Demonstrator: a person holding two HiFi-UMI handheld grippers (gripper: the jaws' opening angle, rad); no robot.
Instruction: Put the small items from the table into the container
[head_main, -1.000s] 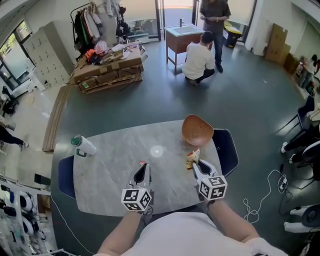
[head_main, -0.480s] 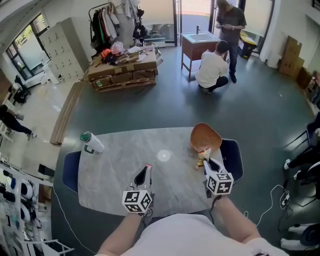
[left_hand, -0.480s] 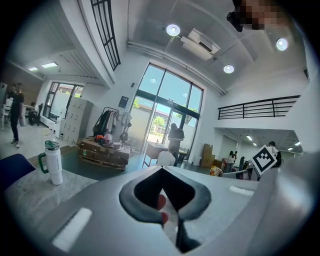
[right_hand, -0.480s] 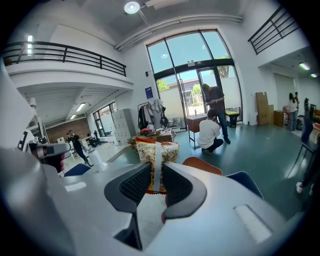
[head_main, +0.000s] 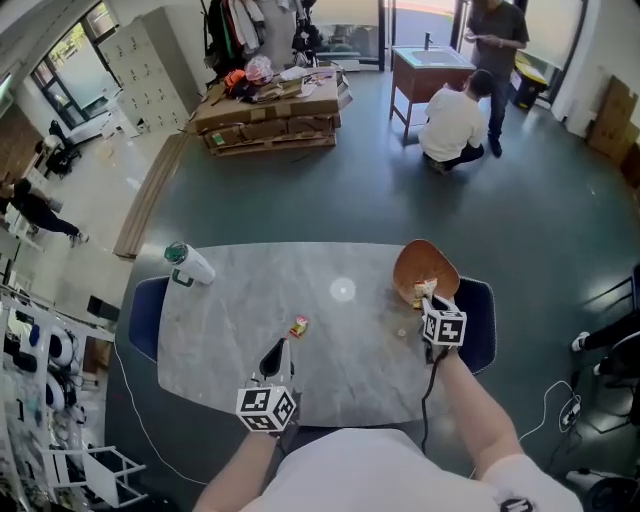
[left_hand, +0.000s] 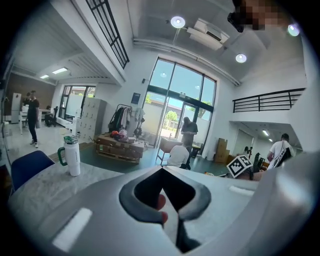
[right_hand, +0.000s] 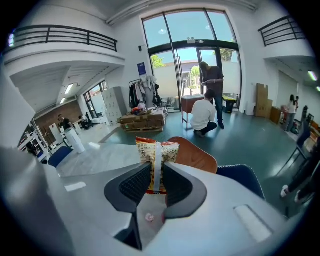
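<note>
The right claw (head_main: 428, 303) is clenched on a snack packet (right_hand: 156, 150). Its pads pinch the lower half, and the packet's long axis runs straight out along the jaws, with the top standing clear beyond the tips. Directly ahead of those tips, and a little lower, sits the wooden bowl (head_main: 415, 262) — in the head view the packet is at its near rim, though I cannot tell whether it is fully over the hollow. I judge a short push forward is needed before letting go.

The left claw (head_main: 273, 357) has its tips together on nothing, well apart from the bowl. A small red sweet (head_main: 298, 326) lies on the table (head_main: 230, 320) just ahead of it — slightly to its right.
</note>
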